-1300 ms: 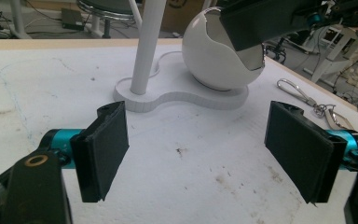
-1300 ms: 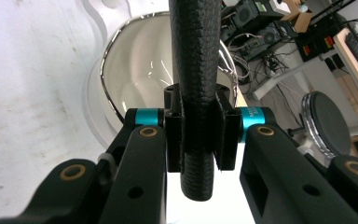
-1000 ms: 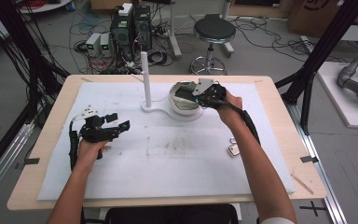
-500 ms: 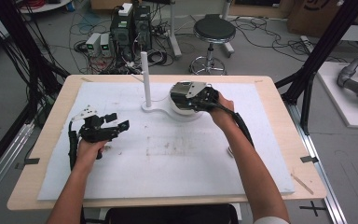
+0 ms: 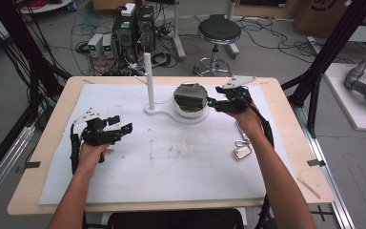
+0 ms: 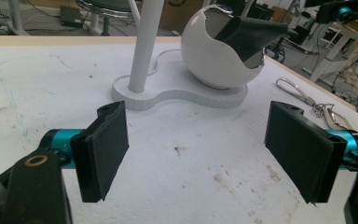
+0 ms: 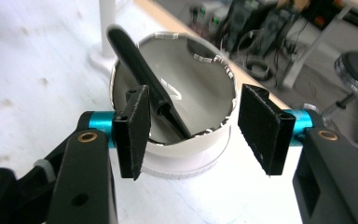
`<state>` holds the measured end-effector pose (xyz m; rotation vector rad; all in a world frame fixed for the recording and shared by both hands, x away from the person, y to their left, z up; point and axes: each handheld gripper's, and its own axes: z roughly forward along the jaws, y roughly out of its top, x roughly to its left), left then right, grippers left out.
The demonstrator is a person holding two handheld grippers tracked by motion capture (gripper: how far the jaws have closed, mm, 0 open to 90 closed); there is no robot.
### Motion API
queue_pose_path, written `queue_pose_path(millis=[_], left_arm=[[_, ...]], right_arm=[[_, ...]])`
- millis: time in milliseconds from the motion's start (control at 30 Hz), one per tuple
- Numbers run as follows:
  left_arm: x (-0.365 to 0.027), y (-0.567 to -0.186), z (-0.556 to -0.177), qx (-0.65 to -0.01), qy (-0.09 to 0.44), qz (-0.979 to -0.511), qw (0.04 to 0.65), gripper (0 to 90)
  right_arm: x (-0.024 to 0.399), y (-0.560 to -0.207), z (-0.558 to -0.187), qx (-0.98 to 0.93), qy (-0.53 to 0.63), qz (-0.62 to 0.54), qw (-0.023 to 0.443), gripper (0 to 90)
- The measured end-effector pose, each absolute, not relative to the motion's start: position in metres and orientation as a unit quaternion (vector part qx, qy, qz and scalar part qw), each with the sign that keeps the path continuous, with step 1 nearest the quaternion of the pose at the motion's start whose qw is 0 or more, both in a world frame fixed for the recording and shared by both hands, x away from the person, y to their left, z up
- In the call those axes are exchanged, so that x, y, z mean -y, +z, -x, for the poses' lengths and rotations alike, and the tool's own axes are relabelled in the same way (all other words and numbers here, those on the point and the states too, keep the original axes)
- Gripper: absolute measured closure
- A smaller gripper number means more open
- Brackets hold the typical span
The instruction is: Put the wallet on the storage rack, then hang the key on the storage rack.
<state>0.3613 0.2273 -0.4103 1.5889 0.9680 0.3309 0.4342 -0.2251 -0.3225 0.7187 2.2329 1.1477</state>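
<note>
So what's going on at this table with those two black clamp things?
A person sits at the wooden table with a two-jaw gripper in each hand. The right gripper has just been opening its jaws beside the round white bowl on a white stand, and nothing is between them now. A flat black case leans inside that bowl. The left gripper hovers open over the white mat, holding nothing. A silver keyring with keys lies by the right forearm.

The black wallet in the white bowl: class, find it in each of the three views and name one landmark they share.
High view: black wallet at upper centre, inside the white bowl.
Left gripper view: upper right, sticking out of the bowl.
Right gripper view: upper centre-left, leaning inside the bowl.
Shared landmark: white post beside the bowl.
</note>
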Motion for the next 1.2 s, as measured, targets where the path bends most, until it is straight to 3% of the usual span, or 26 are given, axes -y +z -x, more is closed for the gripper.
queue_pose_path(millis=[167, 267, 467, 767, 1200], left_arm=[[-0.227, -0.411, -0.361, -0.416, 0.142, -0.675, 0.593, 21.5], [-0.227, -0.411, -0.36, -0.418, 0.145, -0.667, 0.599, 20.7], [-0.227, -0.413, -0.359, -0.421, 0.154, -0.657, 0.606, 20.5], [-0.228, -0.415, -0.357, -0.425, 0.163, -0.654, 0.604, 20.6], [-0.224, -0.416, -0.356, -0.424, 0.165, -0.657, 0.601, 20.6]], right_arm=[[0.246, -0.325, -0.416, -0.812, 0.424, -0.289, 0.278, 39.7], [0.27, -0.336, -0.395, -0.797, 0.409, -0.327, 0.301, 36.5], [0.299, -0.367, -0.373, -0.779, 0.399, -0.378, 0.302, 29.7], [0.319, -0.409, -0.369, -0.768, 0.388, -0.432, 0.268, 23.6], [0.32, -0.412, -0.369, -0.77, 0.384, -0.433, 0.27, 22.0]])
